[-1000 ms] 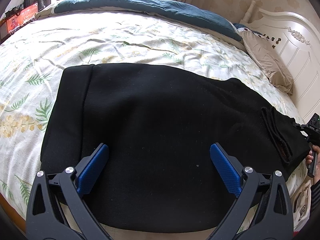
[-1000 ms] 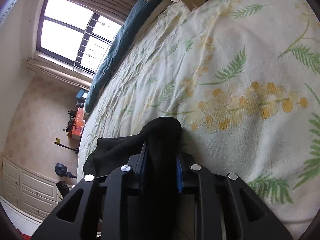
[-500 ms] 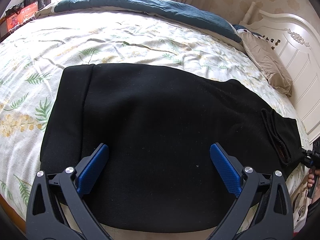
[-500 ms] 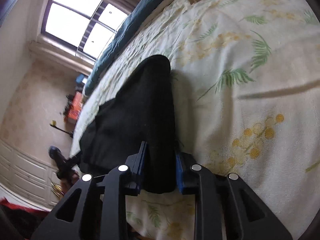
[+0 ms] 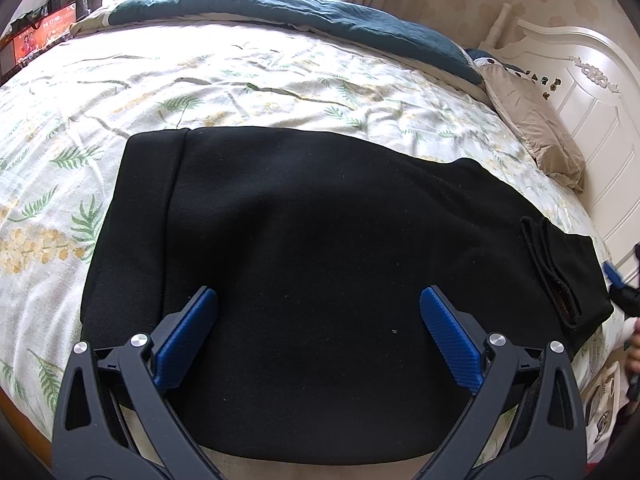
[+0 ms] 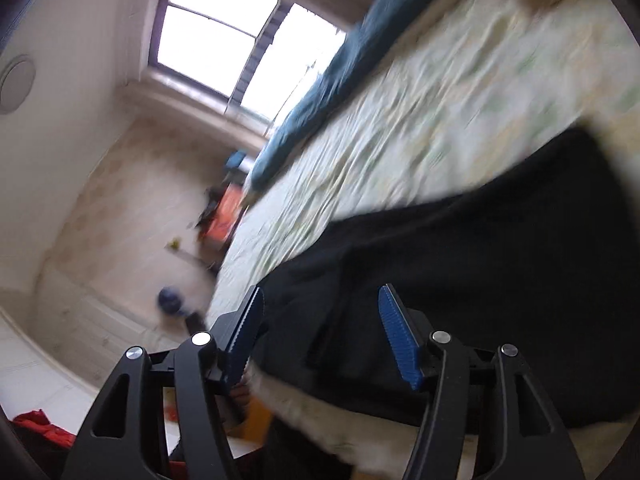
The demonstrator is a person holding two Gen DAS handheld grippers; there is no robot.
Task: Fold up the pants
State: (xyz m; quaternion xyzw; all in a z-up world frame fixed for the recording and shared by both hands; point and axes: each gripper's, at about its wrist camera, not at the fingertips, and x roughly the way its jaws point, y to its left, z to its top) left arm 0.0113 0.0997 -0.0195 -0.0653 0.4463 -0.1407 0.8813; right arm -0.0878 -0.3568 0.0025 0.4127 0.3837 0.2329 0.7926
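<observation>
Black pants (image 5: 320, 240) lie flat across the flowered bed sheet, waistband at the left, leg cuffs (image 5: 560, 272) folded over at the right end. My left gripper (image 5: 318, 336) is open and empty, hovering over the near edge of the pants. My right gripper (image 6: 320, 336) is open and empty just off the cuff end of the pants (image 6: 460, 272); its view is blurred. A bit of the right gripper (image 5: 614, 280) shows at the right edge of the left wrist view.
A teal duvet (image 5: 280, 8) lies along the far side of the bed. A beige pillow (image 5: 536, 128) rests by the white headboard (image 5: 592, 88). The bed's near edge is just below my left gripper. A window (image 6: 224, 44) and the floor show in the right wrist view.
My right gripper opened and let go of the pants' cuff end, which now lies on the bed. It pulled back and swung. The left gripper stayed still.
</observation>
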